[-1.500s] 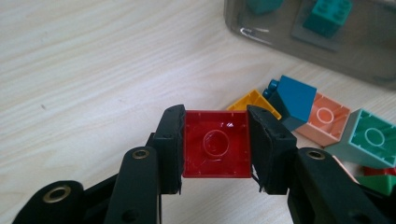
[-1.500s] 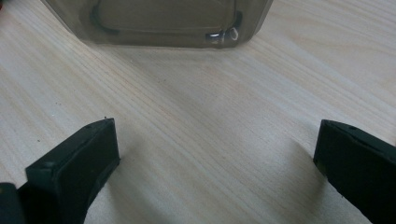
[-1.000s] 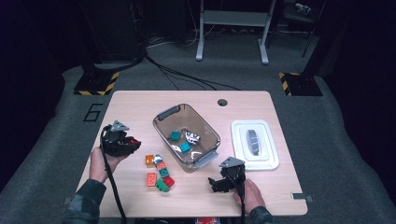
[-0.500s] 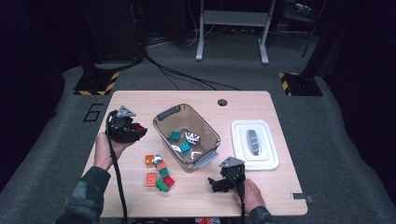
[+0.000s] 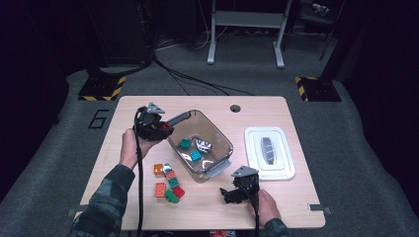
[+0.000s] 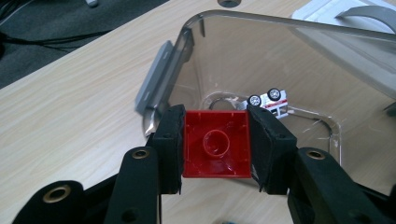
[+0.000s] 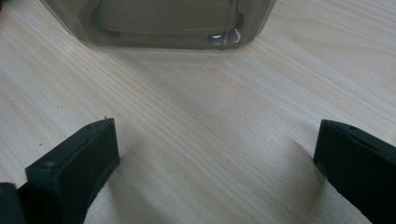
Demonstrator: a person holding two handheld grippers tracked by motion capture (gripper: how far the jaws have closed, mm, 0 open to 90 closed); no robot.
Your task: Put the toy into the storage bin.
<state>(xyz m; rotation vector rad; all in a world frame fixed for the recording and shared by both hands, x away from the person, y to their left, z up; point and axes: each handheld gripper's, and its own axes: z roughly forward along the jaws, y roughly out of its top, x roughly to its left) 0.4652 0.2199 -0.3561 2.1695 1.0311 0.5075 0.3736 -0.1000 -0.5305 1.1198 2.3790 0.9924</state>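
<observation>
- Since the earlier frames, the left claw has travelled from the left side of the tabletop toward the far-left rim of the clear bin, carrying the red brick along.
- Held fast between the left claw's two pads, the red brick shows its hollow underside with a round tube in the left gripper view, just short of the bin's rim.
- Inside the bin lie two teal blocks and a white toy car, the car tipped with its wheels up.
- Near the bin's left wall, a cluster of orange, red and green bricks sits on the tabletop.
- At the near edge, the right claw rests low on the wood with its jaws spread wide and nothing between them, close to the bin's near corner.
- Right of the bin lies a white lid with a grey handle.
</observation>
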